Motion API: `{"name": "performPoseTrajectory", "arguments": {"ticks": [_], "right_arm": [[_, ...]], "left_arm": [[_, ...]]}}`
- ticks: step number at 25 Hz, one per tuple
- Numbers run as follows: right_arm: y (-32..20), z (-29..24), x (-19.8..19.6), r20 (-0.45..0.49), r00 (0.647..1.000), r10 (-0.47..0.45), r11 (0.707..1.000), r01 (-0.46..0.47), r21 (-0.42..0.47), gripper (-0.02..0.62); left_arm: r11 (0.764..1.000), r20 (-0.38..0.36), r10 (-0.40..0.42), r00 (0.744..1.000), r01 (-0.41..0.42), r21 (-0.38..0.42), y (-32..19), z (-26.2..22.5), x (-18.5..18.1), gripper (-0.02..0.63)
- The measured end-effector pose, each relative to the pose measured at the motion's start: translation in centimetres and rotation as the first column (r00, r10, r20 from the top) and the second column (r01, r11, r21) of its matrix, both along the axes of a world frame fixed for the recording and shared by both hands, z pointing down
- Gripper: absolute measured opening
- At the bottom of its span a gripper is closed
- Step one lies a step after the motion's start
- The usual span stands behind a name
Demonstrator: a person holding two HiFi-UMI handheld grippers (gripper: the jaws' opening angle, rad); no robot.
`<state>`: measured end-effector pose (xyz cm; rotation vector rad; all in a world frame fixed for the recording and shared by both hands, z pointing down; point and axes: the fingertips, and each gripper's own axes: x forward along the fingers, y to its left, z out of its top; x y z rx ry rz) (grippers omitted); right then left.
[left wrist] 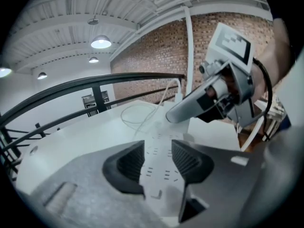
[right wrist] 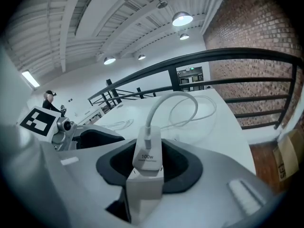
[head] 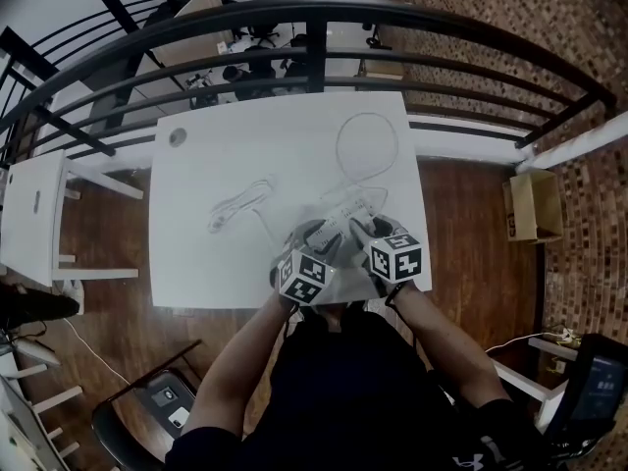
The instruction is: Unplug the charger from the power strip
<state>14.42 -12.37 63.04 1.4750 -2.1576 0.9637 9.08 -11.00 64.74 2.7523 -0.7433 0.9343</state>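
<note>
A white power strip (left wrist: 159, 148) lies on the white table (head: 216, 263), and my left gripper (left wrist: 157, 164) is shut on it, with a ribbed pad against each long side. The white charger block (right wrist: 148, 158), marked 100W, stands between the dark pads of my right gripper (right wrist: 147, 175), which is shut on it. Its white cable (right wrist: 164, 101) arches up and away into a loop (head: 368, 145) on the table. Whether the charger's prongs still sit in the strip is hidden. In the head view both grippers (head: 312, 238) (head: 366, 228) meet over the strip (head: 345, 214) near the table's front edge.
A second loose white cable (head: 238, 204) lies left of the strip. A black railing (head: 324, 62) runs behind the table. A cardboard box (head: 535, 204) stands on the wooden floor at the right, and a small white side table (head: 34, 219) at the left.
</note>
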Motion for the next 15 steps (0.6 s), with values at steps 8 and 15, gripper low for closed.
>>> {"name": "performPoseTrajectory", "arguments": {"ticks": [8, 15], "right_arm": [[1.4, -2.9, 1.5, 0.253, 0.966, 0.053, 0.998, -0.046, -0.034, 0.143], [3.8, -4.4, 5.2, 0.4, 0.908, 0.123, 0.992, -0.103, -0.071, 0.143]], "left_arm": [[0.986, -0.191, -0.147, 0.971, 0.13, -0.103, 3.3, -4.9, -2.5, 0.154], [0.966, -0.289, -0.231, 0.929, 0.184, -0.182, 6.0, -7.9, -4.2, 0.152]]}}
